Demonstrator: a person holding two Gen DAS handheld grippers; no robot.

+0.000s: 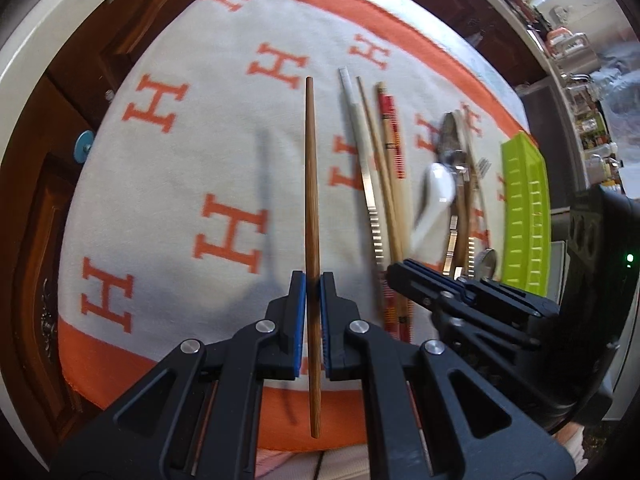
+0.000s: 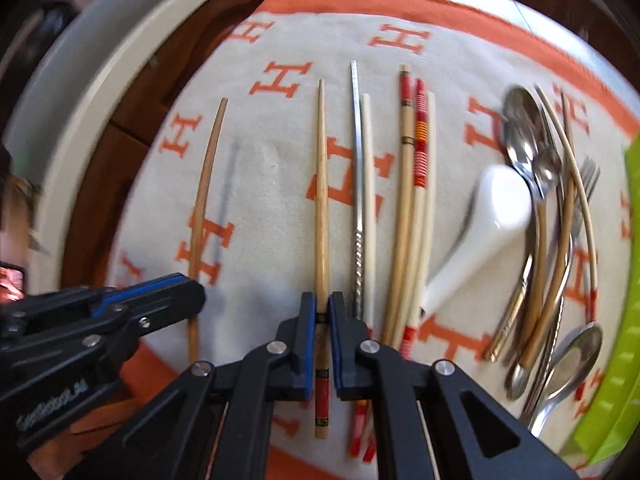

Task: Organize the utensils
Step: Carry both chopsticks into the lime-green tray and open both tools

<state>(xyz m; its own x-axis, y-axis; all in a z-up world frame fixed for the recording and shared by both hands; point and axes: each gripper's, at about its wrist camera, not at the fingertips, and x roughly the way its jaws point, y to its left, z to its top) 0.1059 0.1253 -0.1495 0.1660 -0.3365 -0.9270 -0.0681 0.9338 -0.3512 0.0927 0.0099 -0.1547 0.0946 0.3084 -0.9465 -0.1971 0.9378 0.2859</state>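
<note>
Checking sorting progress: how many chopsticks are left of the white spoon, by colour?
Dark brown chopstick: 1
Tan chopstick: 1
Metal chopstick: 1
Cream chopsticks: 2
Red-wrapped chopsticks: 2
Total: 7

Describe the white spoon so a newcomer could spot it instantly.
Start at the orange-and-white H-patterned cloth and look toward its lime-green tray side. Between the row of chopsticks and the heap of metal cutlery lies the white spoon. It is the only glossy white ceramic piece, with a deep, thick bowl.
</note>
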